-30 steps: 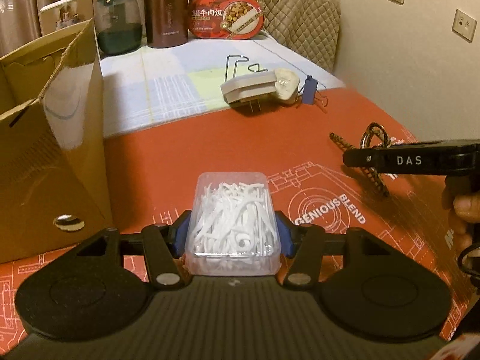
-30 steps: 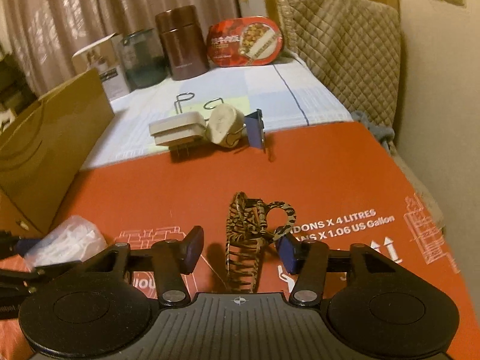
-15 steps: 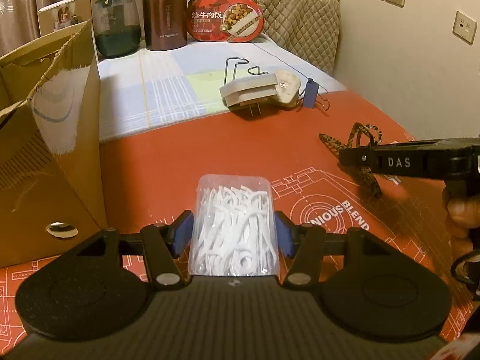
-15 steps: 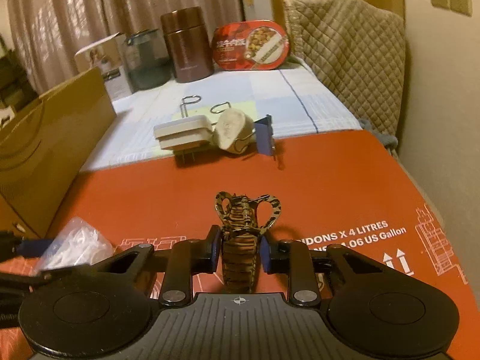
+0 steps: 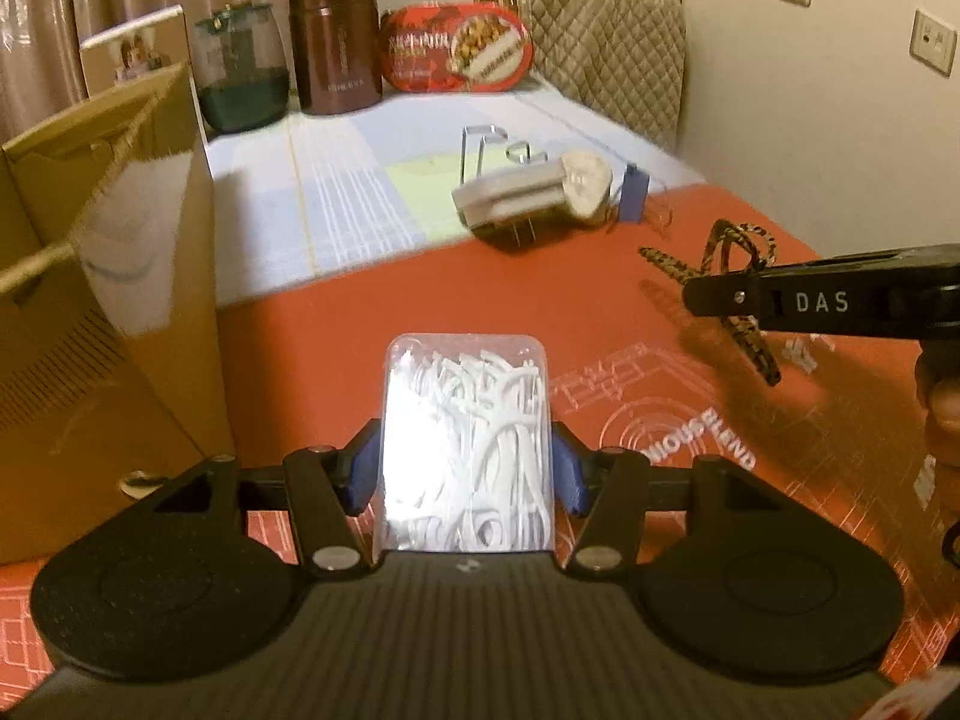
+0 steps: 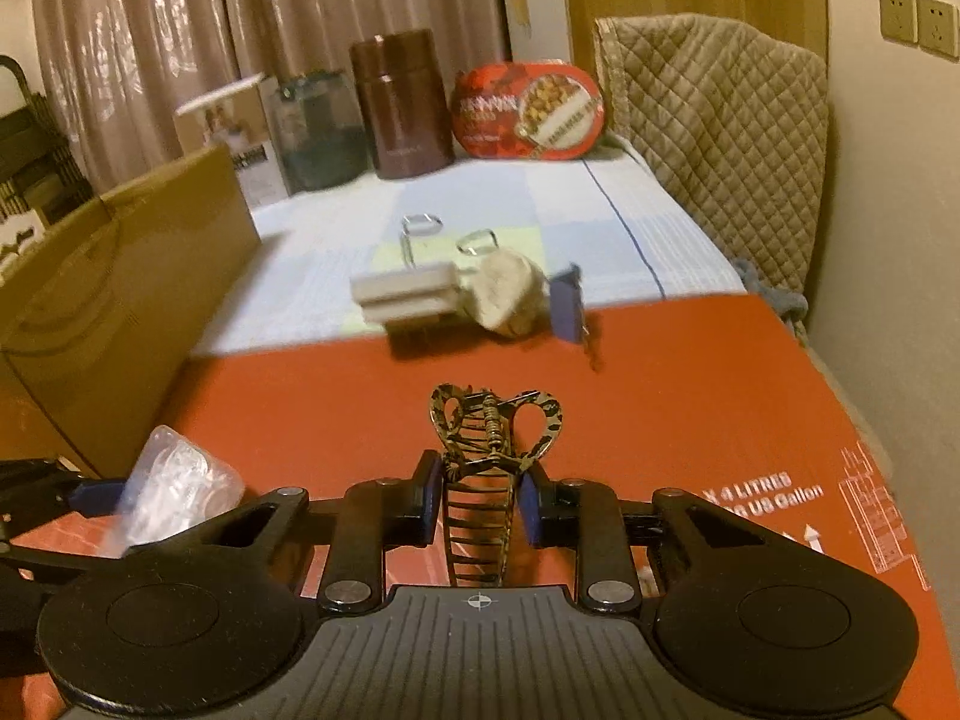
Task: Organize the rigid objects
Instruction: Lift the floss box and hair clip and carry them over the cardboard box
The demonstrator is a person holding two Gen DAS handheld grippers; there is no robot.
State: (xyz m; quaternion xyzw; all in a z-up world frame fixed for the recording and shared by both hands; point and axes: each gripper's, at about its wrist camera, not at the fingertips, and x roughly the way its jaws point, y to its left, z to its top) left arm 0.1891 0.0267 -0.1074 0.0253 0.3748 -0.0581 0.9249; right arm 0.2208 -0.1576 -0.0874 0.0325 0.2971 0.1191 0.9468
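I am holding the clear box of white picks (image 5: pixel 467 444) clamped in the left gripper (image 5: pixel 465 468) just beside the cardboard box (image 5: pixel 102 300), lengthwise along the fingers, while the right gripper (image 6: pixel 477 495), farther from that carton, is gripping the leopard hair claw (image 6: pixel 483 480).

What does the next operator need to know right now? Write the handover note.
Left gripper: shut on the clear box of floss picks, held over the red mat.
Right gripper: shut on the leopard-print hair claw, above the mat.
Open cardboard box: stands at the left of the mat, beside the left gripper.
Still at the mat's far edge: white plug adapter, beige lump, blue binder clip.
Done: both items gripped.
Left: place both, probably in the cardboard box, then collect the three remaining pieces.
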